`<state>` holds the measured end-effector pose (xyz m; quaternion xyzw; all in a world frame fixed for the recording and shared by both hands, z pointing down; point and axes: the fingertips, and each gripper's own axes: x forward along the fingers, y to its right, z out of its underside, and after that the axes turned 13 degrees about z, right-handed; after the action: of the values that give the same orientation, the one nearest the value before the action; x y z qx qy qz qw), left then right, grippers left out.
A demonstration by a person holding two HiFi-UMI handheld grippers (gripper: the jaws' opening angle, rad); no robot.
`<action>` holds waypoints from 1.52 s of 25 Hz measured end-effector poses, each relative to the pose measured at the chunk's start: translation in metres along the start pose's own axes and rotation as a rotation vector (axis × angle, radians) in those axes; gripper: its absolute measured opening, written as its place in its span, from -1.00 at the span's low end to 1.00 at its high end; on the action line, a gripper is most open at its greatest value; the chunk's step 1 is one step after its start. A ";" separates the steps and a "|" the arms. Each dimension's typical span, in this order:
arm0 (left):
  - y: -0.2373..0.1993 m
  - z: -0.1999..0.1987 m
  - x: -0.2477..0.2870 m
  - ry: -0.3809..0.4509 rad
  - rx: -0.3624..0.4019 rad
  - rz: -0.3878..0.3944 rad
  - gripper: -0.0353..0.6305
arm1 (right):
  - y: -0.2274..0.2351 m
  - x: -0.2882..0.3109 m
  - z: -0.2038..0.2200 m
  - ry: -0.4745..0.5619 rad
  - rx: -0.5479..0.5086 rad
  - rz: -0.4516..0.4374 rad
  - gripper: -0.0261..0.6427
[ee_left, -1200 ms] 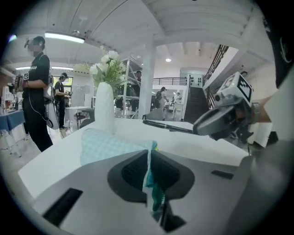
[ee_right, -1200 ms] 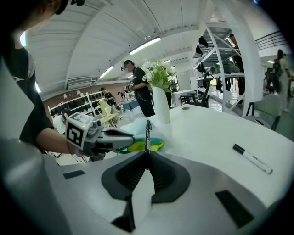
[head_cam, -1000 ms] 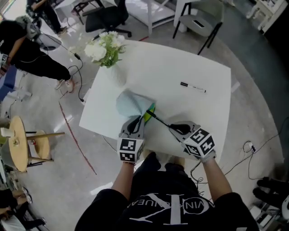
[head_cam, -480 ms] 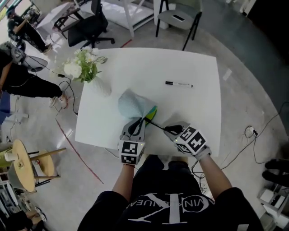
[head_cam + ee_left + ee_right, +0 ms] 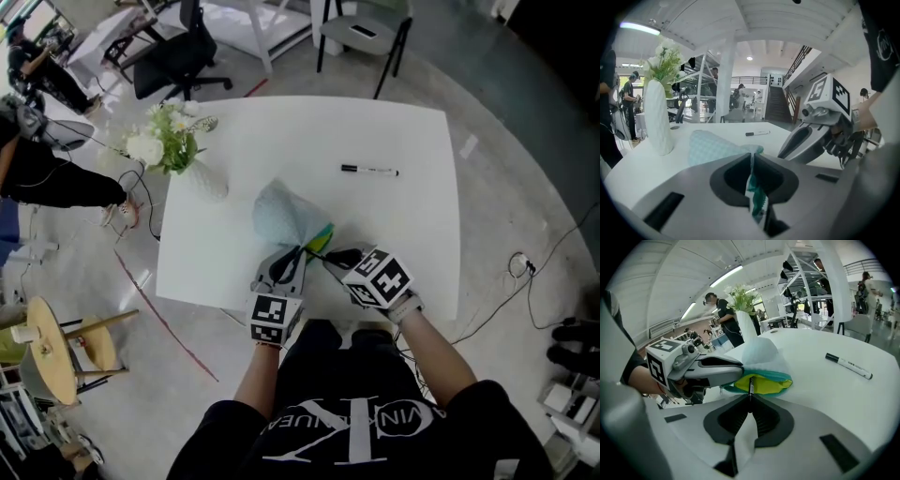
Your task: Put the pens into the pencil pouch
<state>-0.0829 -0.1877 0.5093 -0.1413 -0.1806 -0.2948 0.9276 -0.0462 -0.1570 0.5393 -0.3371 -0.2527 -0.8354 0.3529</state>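
A pale blue pencil pouch (image 5: 286, 217) with a teal zip edge and yellow lining (image 5: 761, 384) lies on the white table (image 5: 412, 131). My left gripper (image 5: 292, 256) is shut on the pouch's teal edge (image 5: 754, 187) and holds its mouth open. My right gripper (image 5: 327, 258) is shut on a black pen (image 5: 751, 386) whose tip points into the yellow opening. A second pen (image 5: 369, 171), white with a black cap, lies alone farther back on the table; the right gripper view has this second pen (image 5: 848, 365) at the right.
A white vase of flowers (image 5: 192, 164) stands at the table's left corner, also in the left gripper view as the vase (image 5: 656, 119). Chairs (image 5: 183, 56) and people stand on the floor beyond the table. A round wooden stool (image 5: 47, 342) is at left.
My right gripper moved left toward the pouch, bringing the black pen's tip to the pouch mouth. My left gripper kept its grip on the pouch edge.
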 end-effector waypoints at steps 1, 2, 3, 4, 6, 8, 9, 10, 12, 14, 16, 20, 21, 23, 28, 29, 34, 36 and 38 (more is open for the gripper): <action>0.000 -0.001 -0.001 0.008 -0.009 0.002 -0.82 | -0.001 0.002 -0.003 0.004 0.016 -0.001 -0.79; -0.001 -0.002 -0.002 0.016 -0.015 0.004 -0.82 | -0.002 0.004 -0.005 0.009 0.032 -0.003 -0.79; -0.001 -0.003 -0.003 0.023 -0.019 0.007 -0.82 | -0.002 0.006 -0.009 0.014 0.050 -0.005 -0.79; -0.001 -0.005 -0.004 0.029 -0.020 0.009 -0.82 | -0.002 0.007 -0.012 0.018 0.066 -0.008 -0.79; -0.001 -0.008 -0.004 0.040 -0.023 0.016 -0.82 | -0.003 0.009 -0.018 0.022 0.091 -0.014 -0.79; 0.001 -0.009 -0.005 0.051 -0.029 0.028 -0.82 | -0.004 0.012 -0.023 0.026 0.109 -0.017 -0.79; 0.002 -0.010 -0.005 0.055 -0.032 0.035 -0.82 | -0.004 0.013 -0.025 0.029 0.117 -0.019 -0.79; 0.003 -0.009 -0.005 0.058 -0.033 0.042 -0.82 | -0.005 0.015 -0.028 0.033 0.126 -0.020 -0.79; 0.005 -0.010 -0.006 0.064 -0.030 0.051 -0.82 | -0.007 0.016 -0.031 0.043 0.141 -0.021 -0.79; 0.007 -0.012 -0.008 0.080 -0.035 0.062 -0.82 | -0.008 0.017 -0.033 0.057 0.155 -0.020 -0.78; 0.006 -0.015 -0.010 0.105 -0.056 0.071 -0.82 | -0.008 0.018 -0.035 0.075 0.160 -0.020 -0.78; 0.000 -0.014 -0.009 0.127 -0.093 0.071 -0.82 | -0.008 0.022 -0.033 0.085 0.163 -0.039 -0.69; -0.001 -0.012 -0.009 0.127 -0.098 0.071 -0.82 | -0.008 0.022 -0.032 0.087 0.165 -0.043 -0.65; -0.002 -0.009 -0.010 0.129 -0.107 0.073 -0.82 | -0.008 0.018 -0.030 0.101 0.183 -0.053 -0.53; -0.003 -0.004 -0.007 0.101 -0.068 0.083 -0.82 | 0.009 -0.006 -0.027 0.179 0.254 -0.028 -0.50; -0.002 -0.003 -0.006 0.095 -0.064 0.085 -0.82 | 0.014 -0.011 -0.024 0.184 0.255 -0.011 -0.50; 0.003 0.000 -0.005 0.091 -0.085 0.078 -0.82 | 0.052 -0.033 -0.010 0.169 0.223 0.089 -0.50; 0.003 -0.001 -0.005 0.085 -0.077 0.064 -0.82 | 0.074 -0.039 -0.011 0.171 0.218 0.128 -0.50; 0.000 -0.002 -0.006 0.083 -0.079 0.037 -0.82 | 0.096 -0.043 -0.014 0.173 0.200 0.162 -0.50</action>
<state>-0.0867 -0.1855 0.5047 -0.1687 -0.1275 -0.2900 0.9334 0.0438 -0.2078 0.5165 -0.2465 -0.2754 -0.8008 0.4714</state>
